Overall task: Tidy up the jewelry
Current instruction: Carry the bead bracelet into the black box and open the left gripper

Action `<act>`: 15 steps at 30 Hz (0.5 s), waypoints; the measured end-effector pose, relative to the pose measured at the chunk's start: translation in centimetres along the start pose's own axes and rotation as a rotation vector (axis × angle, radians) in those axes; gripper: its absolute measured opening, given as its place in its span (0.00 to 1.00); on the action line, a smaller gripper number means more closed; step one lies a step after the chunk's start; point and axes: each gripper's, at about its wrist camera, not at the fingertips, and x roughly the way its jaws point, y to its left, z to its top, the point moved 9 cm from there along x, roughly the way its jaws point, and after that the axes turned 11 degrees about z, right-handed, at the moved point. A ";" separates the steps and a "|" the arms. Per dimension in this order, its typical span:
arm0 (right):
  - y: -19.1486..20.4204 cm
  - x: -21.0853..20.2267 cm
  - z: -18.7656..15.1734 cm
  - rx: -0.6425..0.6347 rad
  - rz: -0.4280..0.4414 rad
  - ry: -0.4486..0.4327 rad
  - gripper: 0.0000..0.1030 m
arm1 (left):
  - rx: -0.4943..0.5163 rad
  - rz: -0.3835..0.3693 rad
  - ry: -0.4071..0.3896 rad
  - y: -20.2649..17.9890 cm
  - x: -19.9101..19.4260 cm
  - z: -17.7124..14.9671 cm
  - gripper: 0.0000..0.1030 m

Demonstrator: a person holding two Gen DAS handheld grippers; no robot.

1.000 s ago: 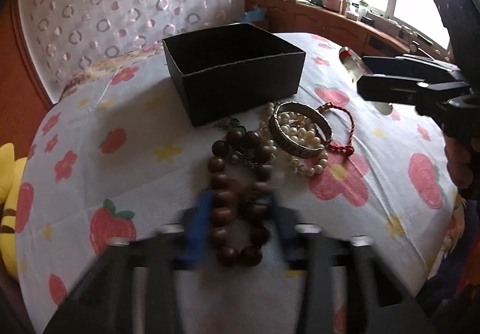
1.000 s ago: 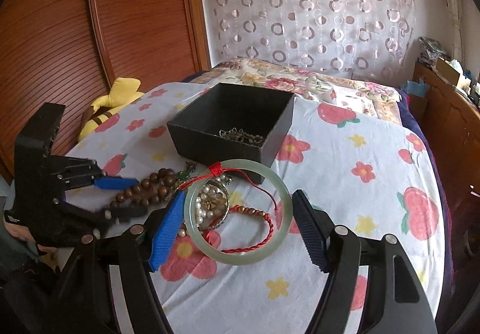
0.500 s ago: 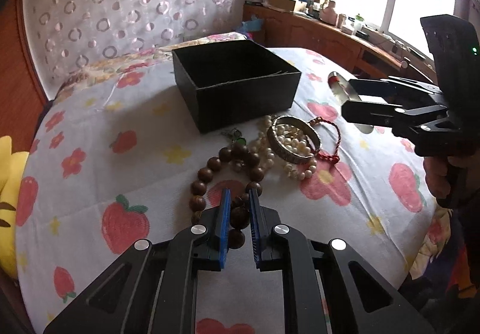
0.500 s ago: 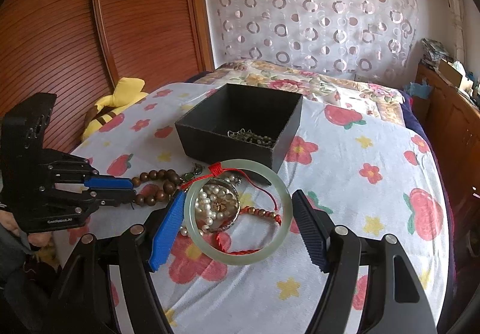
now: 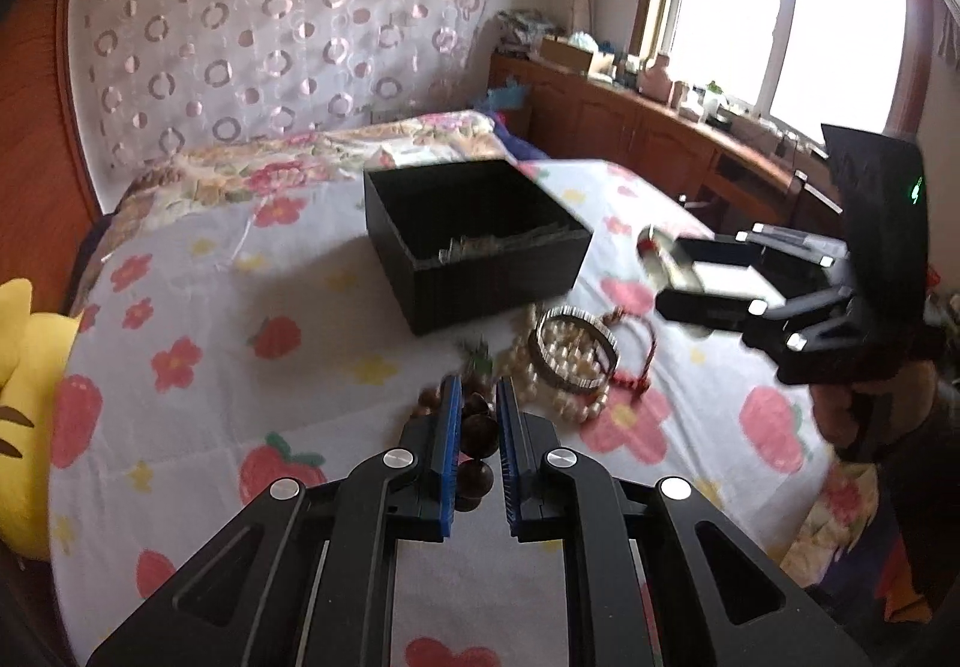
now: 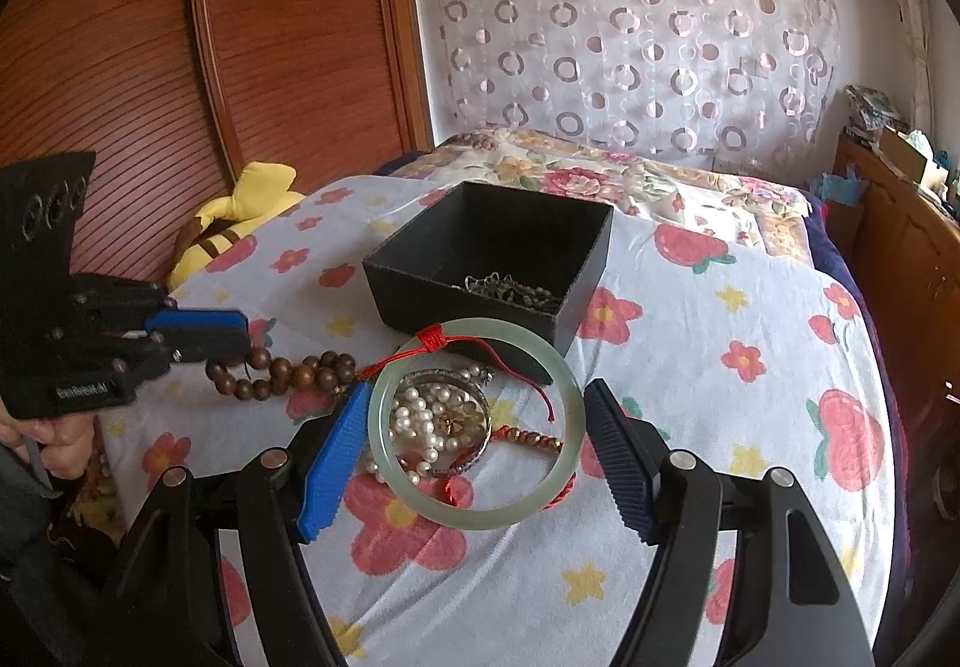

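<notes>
Now the left gripper (image 5: 477,397), wide apart 1 s ago, is clamped on the wooden bead bracelet (image 6: 282,370) & has lifted it off the bedspread (image 6: 690,367), so it's prob. headed for the black box (image 6: 498,247) w/ a chain already inside. Right gripper (image 6: 474,421) is closed on the jade bangle (image 6: 477,421), held level above the pearl pile (image 6: 423,415), just short of the box.

left gripper (image 5: 478,415) fingers nearly closed, pinching, right gripper (image 6: 477,448) fingers spread wide, gripping
</notes>
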 end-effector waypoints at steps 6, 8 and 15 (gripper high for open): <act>0.0 -0.6 1.4 0.000 0.002 -0.030 0.72 | -0.004 -0.007 -0.069 -0.1 -2.0 3.9 0.00; 0.0 -1.0 1.8 -0.003 0.003 -0.040 0.72 | 0.012 -0.001 -0.089 -0.3 -2.5 4.9 0.00; 0.2 -1.6 2.0 -0.005 0.009 -0.051 0.72 | 0.086 -0.037 0.049 -1.9 -0.1 1.0 0.00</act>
